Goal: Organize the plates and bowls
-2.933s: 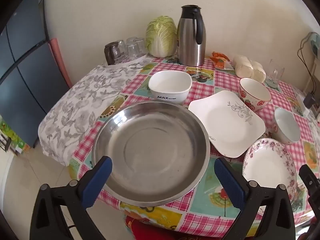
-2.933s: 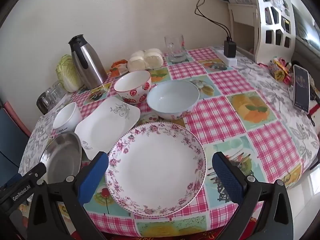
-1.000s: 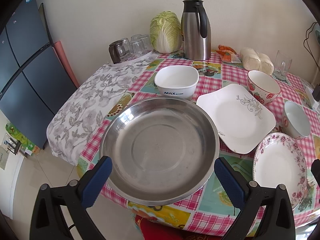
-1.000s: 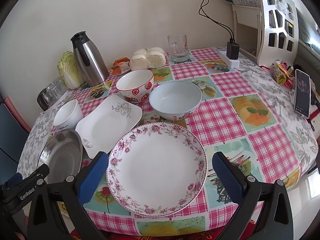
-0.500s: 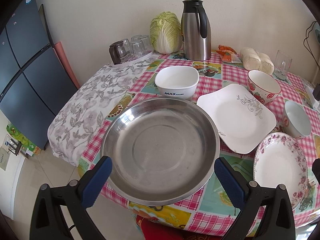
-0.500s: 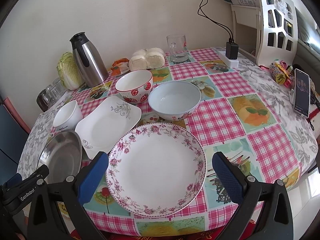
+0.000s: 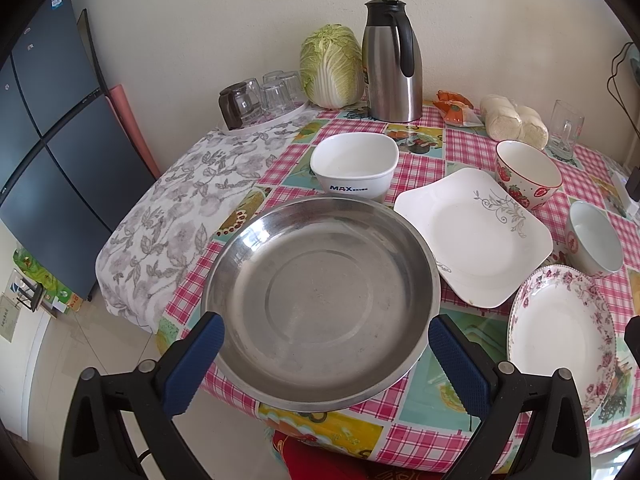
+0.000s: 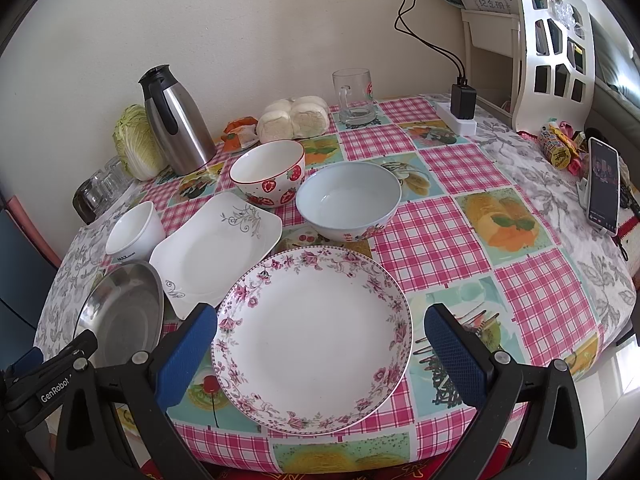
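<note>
The left tongs point(image 7: 324, 360) stand wide open, gripping nothing; their blue pads frame the near half of the steel plate point(image 7: 320, 304) without touching it. That plate lies flat at the near edge of the bench point(image 7: 424, 136), which wears a pink checked cloth with fruit pictures. At 12 o'clock from the steel plate, just behind its far rim, sits the white square bowl point(image 7: 354, 168) marked MAX. At 2 o'clock lies the white square plate point(image 7: 472, 236) with a grey scroll pattern; its corner seems to meet or slip under the steel rim, though I cannot tell which. Beyond that plate, at its 1 o'clock, stands the strawberry bowl point(image 7: 528, 178). At 3 o'clock from the square plate is the pale blue bowl point(image 7: 594, 240).

The right tongs point(image 8: 320, 348) are likewise spread fully, holding nothing, with the floral plate point(image 8: 314, 336) lying flat between the pads and apart from both. In this view the pale blue bowl sits at 12 o'clock from the floral plate, close behind it, and the strawberry bowl is beside it at 10 o'clock, the two nearly touching. The white square plate lies at 10 o'clock of the floral plate, with the steel plate at 9 o'clock.

Along the wall stand a steel thermos jug point(image 8: 174, 120), a cabbage point(image 8: 136, 144), wrapped buns point(image 8: 294, 118) and a glass mug point(image 8: 354, 96). A phone point(image 8: 604, 184) leans at the bench's 3 o'clock edge.
</note>
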`<state>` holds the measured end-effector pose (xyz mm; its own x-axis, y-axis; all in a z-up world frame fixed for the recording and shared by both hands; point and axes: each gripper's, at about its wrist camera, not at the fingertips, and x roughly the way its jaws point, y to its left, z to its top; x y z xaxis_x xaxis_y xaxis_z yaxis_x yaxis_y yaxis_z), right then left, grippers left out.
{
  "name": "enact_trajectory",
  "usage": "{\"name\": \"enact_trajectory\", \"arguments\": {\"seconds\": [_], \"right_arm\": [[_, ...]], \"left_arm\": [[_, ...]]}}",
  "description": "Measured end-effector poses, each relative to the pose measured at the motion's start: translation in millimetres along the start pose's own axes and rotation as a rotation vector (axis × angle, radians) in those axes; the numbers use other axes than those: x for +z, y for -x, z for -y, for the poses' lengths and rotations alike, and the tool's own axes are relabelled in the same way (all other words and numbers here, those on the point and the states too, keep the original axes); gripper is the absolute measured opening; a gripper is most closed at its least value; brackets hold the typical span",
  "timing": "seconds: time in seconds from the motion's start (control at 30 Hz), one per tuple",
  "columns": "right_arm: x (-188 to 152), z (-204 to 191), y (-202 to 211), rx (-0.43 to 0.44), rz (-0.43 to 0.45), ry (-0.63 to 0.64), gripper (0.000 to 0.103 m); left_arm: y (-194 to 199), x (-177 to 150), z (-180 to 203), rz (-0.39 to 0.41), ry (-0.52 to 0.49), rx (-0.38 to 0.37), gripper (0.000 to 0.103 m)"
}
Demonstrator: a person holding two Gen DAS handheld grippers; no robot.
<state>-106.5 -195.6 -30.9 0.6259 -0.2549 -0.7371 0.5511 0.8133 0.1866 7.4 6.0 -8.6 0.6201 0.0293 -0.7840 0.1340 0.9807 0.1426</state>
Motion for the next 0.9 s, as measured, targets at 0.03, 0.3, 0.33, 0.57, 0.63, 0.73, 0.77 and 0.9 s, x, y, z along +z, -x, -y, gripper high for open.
{"name": "enact_trajectory", "arguments": {"seconds": [0.03,0.3,0.33,0.57,0.63,0.73,0.77,0.9], "right_arm": [[0,0,0,-0.001,0.001,0.000,0.103],[2,-11,-3,-0.015,0.006,0.022,0.103],[2,-13,-4,-0.017,0.007,0.027,0.103],[6,-40,-18,0.001,-0.007,0.072,0.103],[5,-49,-24,0.012,-0.019,0.081,0.103],[6,-63,-31,0.025,-0.024,0.098,0.103],[6,-67,-33,0.032,-0.027,0.106,0.103],[5,-86,-44,0.086,-0.057,0.155,0.103]], "left_arm": [[0,0,-1,0.001,0.000,-0.001,0.103],[-2,2,-6,0.001,0.010,-0.013,0.103],[-3,1,-6,-0.001,0.010,-0.015,0.103],[-18,4,-27,0.005,0.028,0.032,0.103],[-23,5,-37,0.008,0.045,0.047,0.103],[-32,5,-53,0.009,0.071,0.061,0.103],[-35,5,-58,0.007,0.081,0.065,0.103],[-50,3,-82,-0.012,0.142,0.065,0.103]]}}
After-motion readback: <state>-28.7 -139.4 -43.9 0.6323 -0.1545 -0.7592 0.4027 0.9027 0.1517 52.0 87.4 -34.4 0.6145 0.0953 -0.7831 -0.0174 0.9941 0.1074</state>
